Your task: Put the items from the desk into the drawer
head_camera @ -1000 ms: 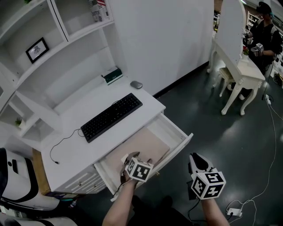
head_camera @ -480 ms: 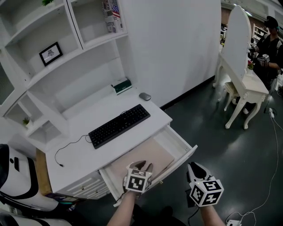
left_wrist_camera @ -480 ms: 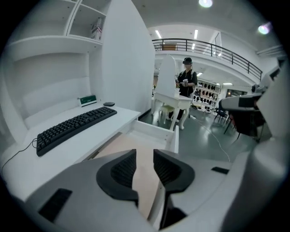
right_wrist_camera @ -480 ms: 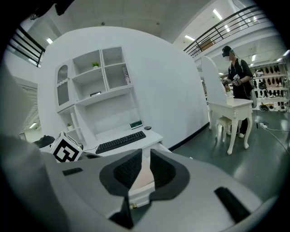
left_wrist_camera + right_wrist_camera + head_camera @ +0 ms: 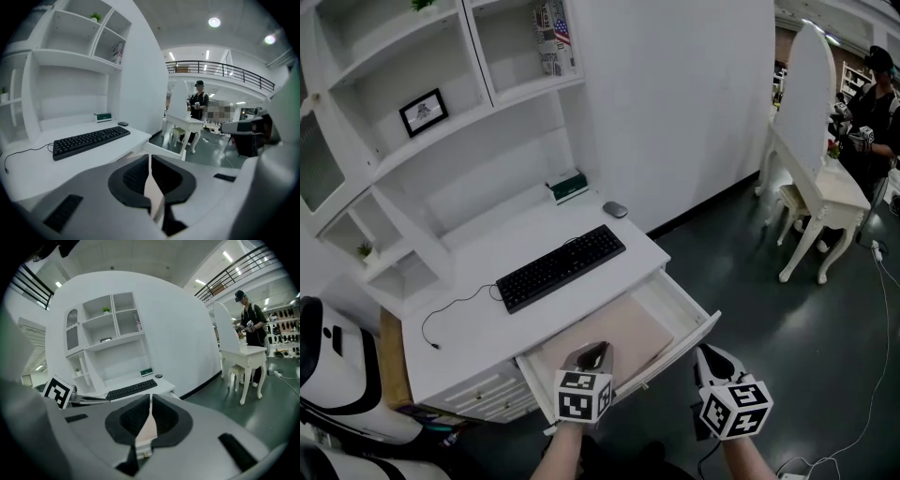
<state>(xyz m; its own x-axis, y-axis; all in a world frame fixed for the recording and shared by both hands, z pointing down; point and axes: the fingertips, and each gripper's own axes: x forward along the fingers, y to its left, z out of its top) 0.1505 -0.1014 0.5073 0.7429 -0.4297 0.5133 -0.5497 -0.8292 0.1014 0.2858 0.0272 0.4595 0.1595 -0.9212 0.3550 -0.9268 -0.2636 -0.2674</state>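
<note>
A white open shelving unit [image 5: 441, 129] stands against the white wall [image 5: 675, 94]. One of its shelves holds a small black-framed picture [image 5: 424, 112]. A higher compartment holds upright printed booklets [image 5: 551, 36], and a low cubby a tiny green potted plant [image 5: 364, 250]. To the right, on the dark grey floor [image 5: 769, 300], stands a white curved-leg vanity table [image 5: 830, 199] with a tall arched back panel [image 5: 806, 94] and a white stool [image 5: 791, 199] beneath it. A person in dark clothes [image 5: 874, 112] stands behind the table. A white-and-black padded chair [image 5: 337, 375] sits at lower left.
</note>
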